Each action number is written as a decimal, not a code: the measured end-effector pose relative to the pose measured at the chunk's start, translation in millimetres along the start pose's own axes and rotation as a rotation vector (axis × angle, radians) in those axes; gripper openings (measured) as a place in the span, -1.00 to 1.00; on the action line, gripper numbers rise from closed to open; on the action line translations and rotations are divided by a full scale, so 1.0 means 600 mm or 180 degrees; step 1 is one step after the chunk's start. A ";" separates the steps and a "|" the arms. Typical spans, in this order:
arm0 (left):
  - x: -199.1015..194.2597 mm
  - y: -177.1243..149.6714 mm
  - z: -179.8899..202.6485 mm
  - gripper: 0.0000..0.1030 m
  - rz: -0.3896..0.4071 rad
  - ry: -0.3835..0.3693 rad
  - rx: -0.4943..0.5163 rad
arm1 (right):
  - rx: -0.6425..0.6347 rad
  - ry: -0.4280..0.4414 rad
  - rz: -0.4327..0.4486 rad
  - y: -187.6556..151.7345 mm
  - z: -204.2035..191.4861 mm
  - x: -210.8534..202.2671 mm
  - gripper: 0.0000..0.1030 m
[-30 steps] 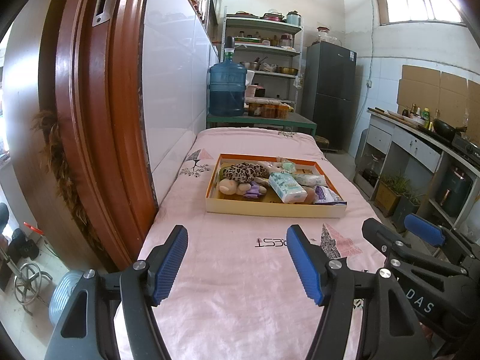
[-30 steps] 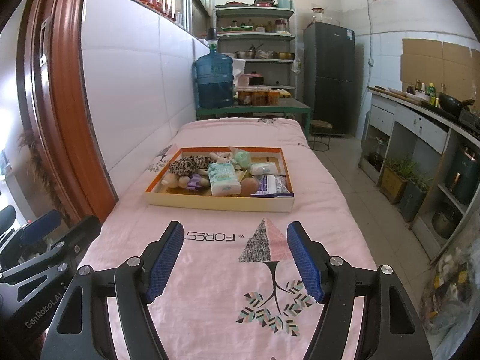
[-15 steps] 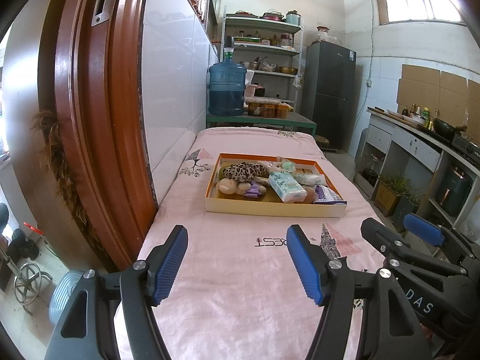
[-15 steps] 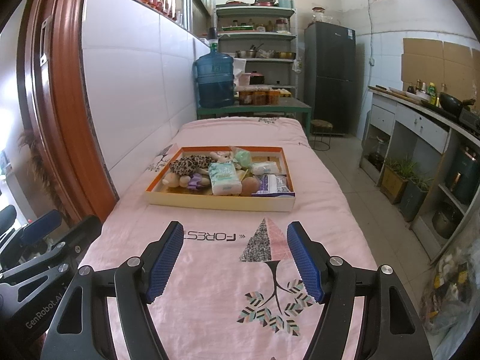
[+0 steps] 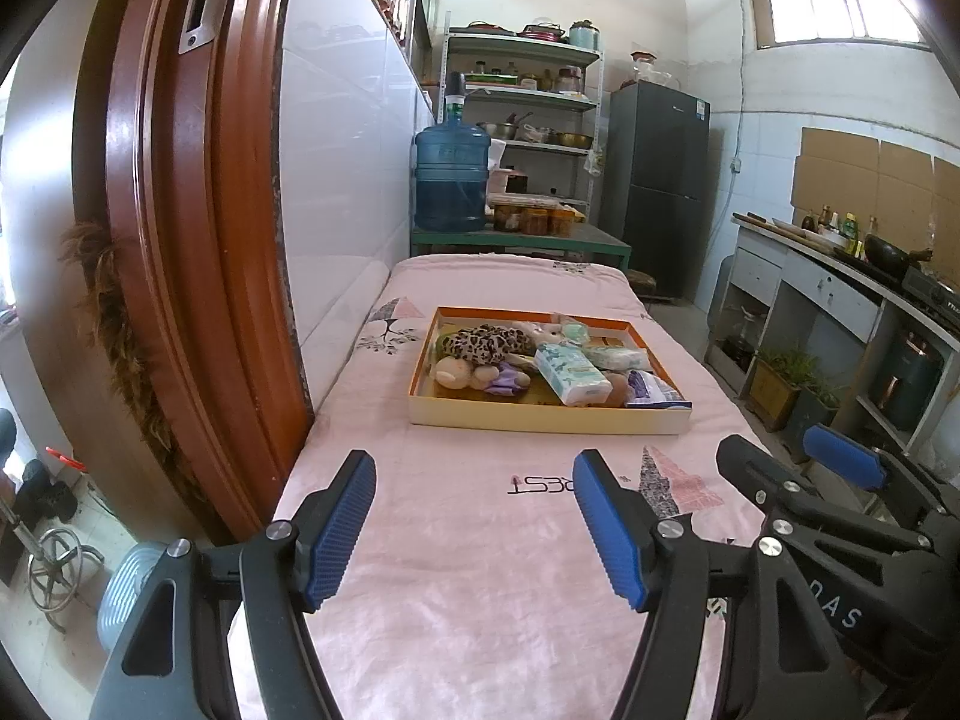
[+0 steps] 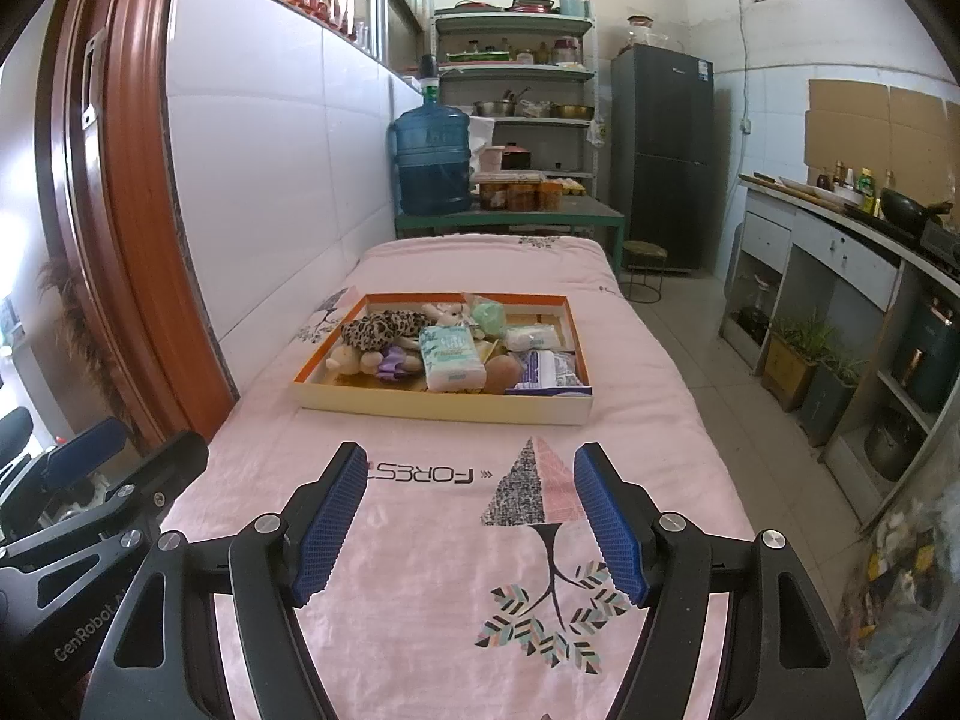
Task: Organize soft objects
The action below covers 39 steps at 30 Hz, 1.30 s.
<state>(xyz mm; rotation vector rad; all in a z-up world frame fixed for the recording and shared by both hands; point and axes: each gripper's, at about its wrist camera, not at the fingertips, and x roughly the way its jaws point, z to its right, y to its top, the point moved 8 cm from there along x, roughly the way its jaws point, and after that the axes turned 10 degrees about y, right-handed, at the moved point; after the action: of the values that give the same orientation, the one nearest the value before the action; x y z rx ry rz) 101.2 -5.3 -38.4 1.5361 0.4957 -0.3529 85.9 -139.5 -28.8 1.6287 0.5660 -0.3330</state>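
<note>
I'm hovering both claws, left gripper and right gripper, wide apart and empty; soft toys and packs are sitting piled in the tray, so sorted or not, can't say.

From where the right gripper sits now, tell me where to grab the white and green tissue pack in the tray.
Grip the tissue pack across its two long sides, near its middle, coming down from above with the right gripper. It lies flat atop the other items in the tray, long axis pointing roughly toward the gripper, so its sides look free. The brown ball at its right near corner may crowd a lower grip.
</note>
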 end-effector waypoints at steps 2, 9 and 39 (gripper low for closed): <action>0.000 0.000 0.000 0.33 0.0000 0.0003 0.0003 | 0.0000 0.0005 0.0000 0.001 -0.001 0.000 0.42; 0.000 0.000 0.000 0.33 -0.0002 0.0002 0.0005 | -0.0008 -0.0001 -0.0001 0.000 -0.002 0.001 0.42; 0.002 -0.003 0.000 0.33 -0.0016 -0.0003 0.0009 | -0.0006 0.0010 -0.0022 -0.004 -0.002 0.003 0.42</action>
<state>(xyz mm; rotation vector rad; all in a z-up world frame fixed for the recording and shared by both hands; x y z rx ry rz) 101.4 -5.5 -41.0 1.5376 0.4987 -0.3583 86.0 -137.8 -31.9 1.6261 0.5743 -0.3350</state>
